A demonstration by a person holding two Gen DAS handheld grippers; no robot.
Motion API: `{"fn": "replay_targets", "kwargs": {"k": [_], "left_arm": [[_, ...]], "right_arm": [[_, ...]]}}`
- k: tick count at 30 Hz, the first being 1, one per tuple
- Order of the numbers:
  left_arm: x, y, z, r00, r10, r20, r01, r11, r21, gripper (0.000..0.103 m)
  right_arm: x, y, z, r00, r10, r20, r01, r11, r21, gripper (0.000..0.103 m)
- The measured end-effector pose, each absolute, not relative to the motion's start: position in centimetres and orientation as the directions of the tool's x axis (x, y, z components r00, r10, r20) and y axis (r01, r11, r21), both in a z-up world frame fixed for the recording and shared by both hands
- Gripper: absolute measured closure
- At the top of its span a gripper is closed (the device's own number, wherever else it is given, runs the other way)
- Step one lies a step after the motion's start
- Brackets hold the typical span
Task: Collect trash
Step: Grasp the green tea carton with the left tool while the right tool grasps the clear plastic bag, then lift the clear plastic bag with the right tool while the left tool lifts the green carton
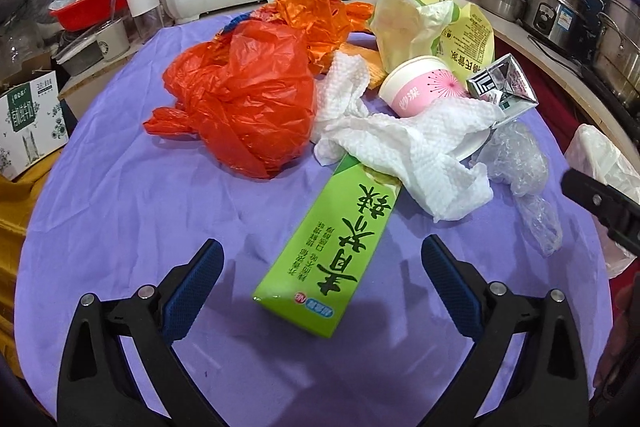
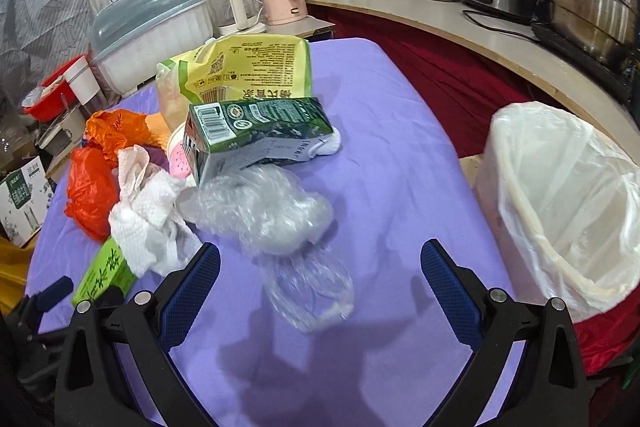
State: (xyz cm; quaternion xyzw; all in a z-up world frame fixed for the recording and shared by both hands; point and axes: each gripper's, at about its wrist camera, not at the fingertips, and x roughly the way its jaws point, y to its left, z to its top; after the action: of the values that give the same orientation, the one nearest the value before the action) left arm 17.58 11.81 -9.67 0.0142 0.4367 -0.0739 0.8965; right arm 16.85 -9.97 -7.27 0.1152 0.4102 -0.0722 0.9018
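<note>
Both claws hang over a table draped in a wrinkled lilac cloth [image 1: 132,195], and both are released, fingers spread wide and gripping nothing. In the left wrist view the left gripper [image 1: 322,269] fills the bottom of the frame, its blue-padded fingers straddling the near end of a long lime-green cardboard box with dark Chinese lettering [image 1: 332,251], which lies flat at centre frame, not touched by either finger. The box's far end is tucked under a crumpled white paper towel [image 1: 404,143]. Left of the towel sits a bunched red-orange plastic bag [image 1: 244,103], with a second, more orange plastic bag [image 1: 316,15] behind it toward the top centre. At right centre lie a pink-and-white paper cup on its side [image 1: 420,87], a flattened green-and-silver drink carton [image 1: 506,87] and a yellow-green foil food pouch [image 1: 424,23]. In the right wrist view the right gripper [image 2: 320,269] hovers at the bottom, with a wad of crinkled clear plastic film [image 2: 272,215] lying between and just beyond its fingers. A white bin lined with a translucent bag [image 2: 560,195] stands at the right edge, beside the table.
</note>
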Motion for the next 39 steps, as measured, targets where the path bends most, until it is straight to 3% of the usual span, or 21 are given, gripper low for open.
{"fn": "replay_targets", "kwargs": {"k": [5,9,16,22,29,39], "left_arm": [[18.5,12.0,-10.4,0.579,-0.142,-0.803,0.141,0.987,-0.073,0.032],[18.5,12.1,-10.8,0.566,-0.147,-0.811,0.137,0.987,-0.083,0.044],[17.8,12.0,-10.7,0.542,-0.188,-0.819,0.150,0.981,-0.125,0.055],[16.1,11.7,-10.1,0.546,-0.187,-0.817,0.144,0.981,-0.128,0.058],[13.9,12.1,-8.3,0.576,-0.184,-0.797,0.133,0.983,-0.130,0.065],[10.3,12.3,-3.6,0.638,-0.227,-0.735,0.152,0.974,-0.169,0.066]], "right_arm": [[19.5,-8.9,-7.9,0.654,-0.019,-0.756,0.194,0.970,0.144,0.007],[21.0,-8.4,-8.7,0.645,-0.003,-0.764,0.181,0.972,0.149,0.013],[21.7,-8.2,-9.9,0.617,0.032,-0.786,0.172,0.970,0.174,0.043],[19.5,-8.3,-9.6,0.624,0.046,-0.780,0.162,0.969,0.187,0.054],[16.0,-8.7,-8.6,0.638,0.063,-0.767,0.166,0.962,0.216,0.056],[11.9,-9.1,-5.6,0.679,0.080,-0.730,0.146,0.960,0.241,0.057]]}}
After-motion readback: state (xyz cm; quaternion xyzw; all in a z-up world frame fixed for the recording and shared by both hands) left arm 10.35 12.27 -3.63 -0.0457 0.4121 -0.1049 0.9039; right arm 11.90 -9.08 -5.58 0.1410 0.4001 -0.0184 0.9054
